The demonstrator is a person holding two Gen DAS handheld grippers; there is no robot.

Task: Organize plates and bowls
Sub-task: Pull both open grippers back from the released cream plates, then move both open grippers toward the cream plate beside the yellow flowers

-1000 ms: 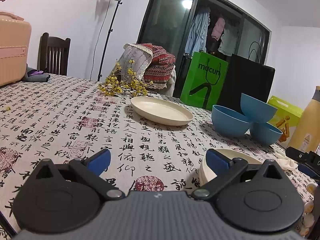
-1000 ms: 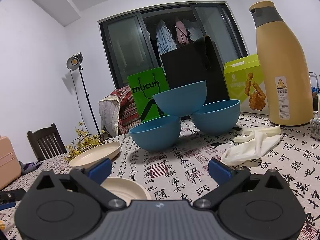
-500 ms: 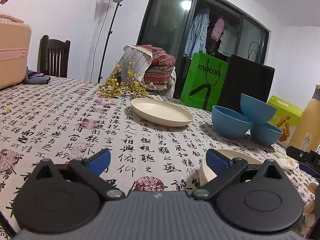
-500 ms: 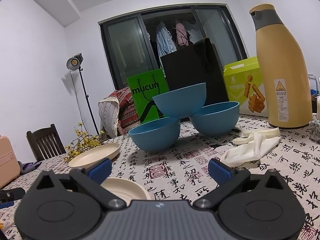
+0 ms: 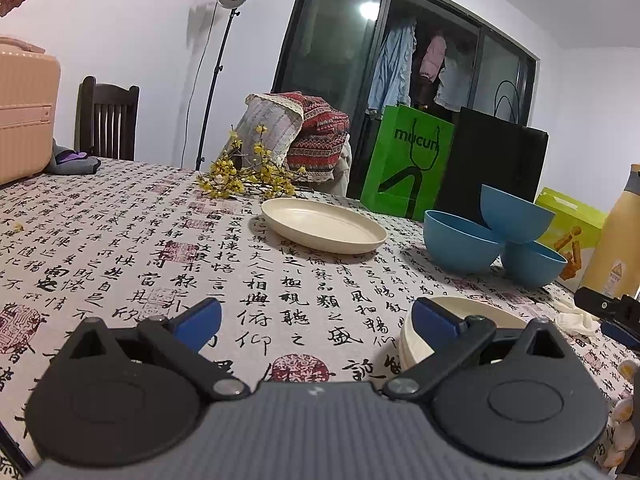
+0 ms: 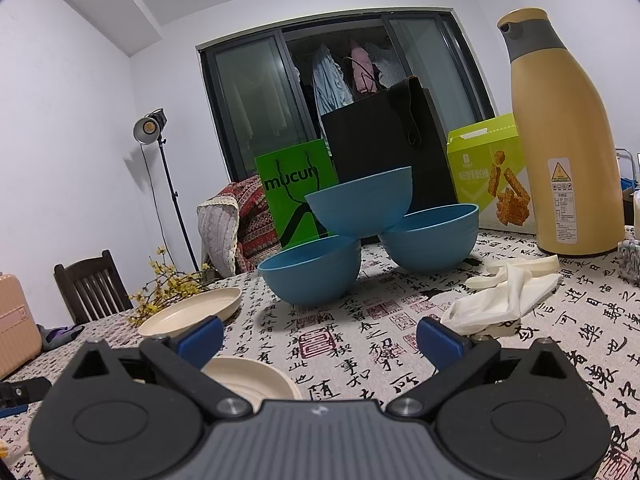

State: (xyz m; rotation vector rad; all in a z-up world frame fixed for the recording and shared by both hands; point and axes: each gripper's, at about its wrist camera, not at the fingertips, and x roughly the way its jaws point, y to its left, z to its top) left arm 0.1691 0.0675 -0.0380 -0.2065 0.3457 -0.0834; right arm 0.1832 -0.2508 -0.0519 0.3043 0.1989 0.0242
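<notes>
Left hand-held gripper and right hand-held gripper both spread wide, grasping nothing, low over the desk. Ahead of the right one: three blue bowls, one propped on two, all seemingly empty; crumpled gloves right. Cream plate ahead of the left; another cream dish by its right finger

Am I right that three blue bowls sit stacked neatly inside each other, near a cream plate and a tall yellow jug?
Not quite. The three blue bowls are not nested: two sit side by side on the table and the third is perched across their rims, as the right wrist view shows. The cream plate and the tall yellow jug are indeed nearby.
</notes>
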